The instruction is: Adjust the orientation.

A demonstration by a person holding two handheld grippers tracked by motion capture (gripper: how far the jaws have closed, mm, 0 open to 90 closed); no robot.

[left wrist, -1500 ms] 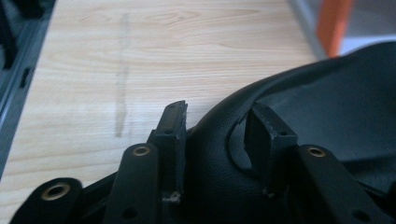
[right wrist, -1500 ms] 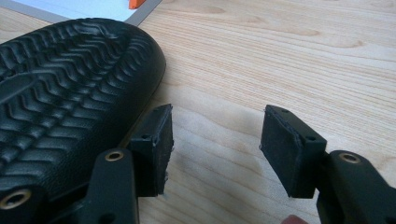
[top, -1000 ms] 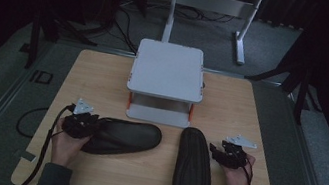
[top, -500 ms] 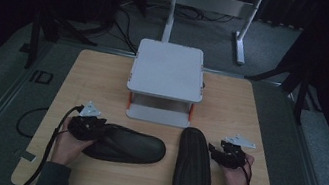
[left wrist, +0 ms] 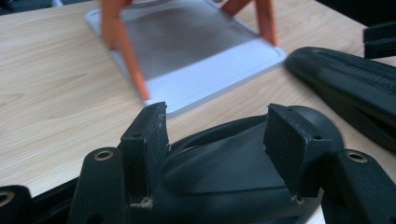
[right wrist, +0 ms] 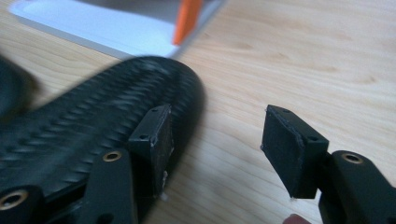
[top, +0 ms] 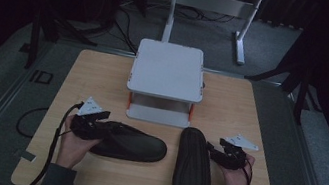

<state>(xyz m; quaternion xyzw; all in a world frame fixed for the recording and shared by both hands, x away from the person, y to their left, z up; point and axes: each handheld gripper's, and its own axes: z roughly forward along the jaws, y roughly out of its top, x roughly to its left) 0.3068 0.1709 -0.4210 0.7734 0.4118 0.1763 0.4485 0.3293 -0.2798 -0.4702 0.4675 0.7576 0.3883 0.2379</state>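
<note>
Two black slippers lie on the wooden counter [top: 105, 70] at the person's edge. The left slipper [top: 131, 143] lies sideways, strap up, its toe pointing toward the right slipper [top: 193, 166], which lies sole up, lengthwise, away from the person; the two are close but apart. The left gripper [top: 99, 124], held in the left hand [top: 73, 144], sits at the heel end of the left slipper; in the left gripper view its jaws have just been opening and now stand apart on either side of the slipper's strap [left wrist: 219, 158], with the pads clear of it. The right gripper [top: 216, 151], held in the right hand [top: 235, 173], rests just beside the right slipper's outer edge; in the right gripper view its jaws stand wide, one pad [right wrist: 154, 133] close against the ribbed sole [right wrist: 84, 135], with bare counter between them. Farther off, at mid-counter, stands a white two-tier stand [top: 168, 70] on orange legs [left wrist: 133, 60].
</note>
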